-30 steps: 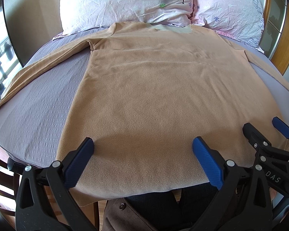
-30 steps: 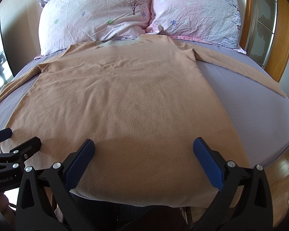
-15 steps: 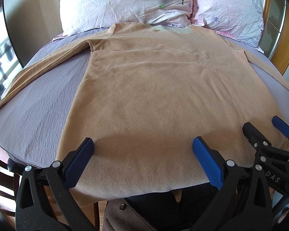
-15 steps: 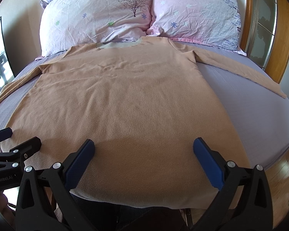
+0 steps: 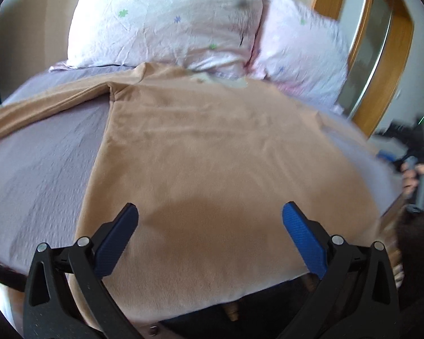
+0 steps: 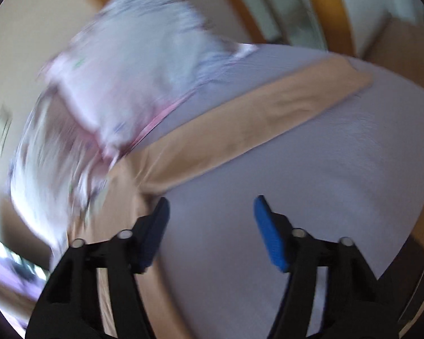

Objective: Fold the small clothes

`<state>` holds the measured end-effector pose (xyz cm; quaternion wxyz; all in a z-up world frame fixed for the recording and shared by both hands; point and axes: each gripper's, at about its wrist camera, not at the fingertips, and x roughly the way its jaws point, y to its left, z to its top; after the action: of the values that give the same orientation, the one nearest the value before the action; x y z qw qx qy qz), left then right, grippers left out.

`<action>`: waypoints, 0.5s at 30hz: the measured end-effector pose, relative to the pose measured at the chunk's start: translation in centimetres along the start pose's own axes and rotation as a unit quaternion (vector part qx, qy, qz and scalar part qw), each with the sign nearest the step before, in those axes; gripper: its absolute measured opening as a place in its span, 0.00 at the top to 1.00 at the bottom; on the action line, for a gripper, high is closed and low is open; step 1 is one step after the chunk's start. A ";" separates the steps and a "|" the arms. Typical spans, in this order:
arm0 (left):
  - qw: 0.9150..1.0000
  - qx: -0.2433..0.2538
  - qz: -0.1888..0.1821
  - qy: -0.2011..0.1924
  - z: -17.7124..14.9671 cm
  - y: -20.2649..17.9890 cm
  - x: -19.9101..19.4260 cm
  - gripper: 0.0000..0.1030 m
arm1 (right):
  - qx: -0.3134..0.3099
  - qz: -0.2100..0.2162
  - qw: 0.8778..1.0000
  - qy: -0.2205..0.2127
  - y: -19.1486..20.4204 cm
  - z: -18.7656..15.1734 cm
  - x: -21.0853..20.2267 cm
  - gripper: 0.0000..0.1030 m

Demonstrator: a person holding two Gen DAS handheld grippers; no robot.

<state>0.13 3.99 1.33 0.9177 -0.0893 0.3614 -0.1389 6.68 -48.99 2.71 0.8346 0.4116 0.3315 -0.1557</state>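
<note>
Plainly, no fold is made yet: the shirt [image 5: 212, 155] lies flat across the middle of the left wrist frame on the bed [image 5: 42, 163], collar toward the pillows [image 5: 166, 19] at the top. The left gripper [image 5: 209, 220] hangs over the hem at the lower centre, jaws spread wide and holding nothing. In the blurred right wrist frame, the right gripper [image 6: 210, 212] is spread too and empty, over bare sheet, with the right sleeve [image 6: 268, 121] running from centre to upper right. I judge the sleeve fold is the step in hand; next, the right gripper must reach that sleeve, pinch it, and carry it over the body.
</note>
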 end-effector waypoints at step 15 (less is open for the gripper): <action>0.986 -0.107 -0.051 -0.117 4.4 9.2 -2.6 0.02 | 0.185 -0.081 0.979 -0.038 -6.1 7.9 7.4 0.58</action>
<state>3.10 13.74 3.73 0.9307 -0.2205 0.2589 -0.1344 12.14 -58.87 -2.45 0.7406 0.5242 0.2974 -0.2970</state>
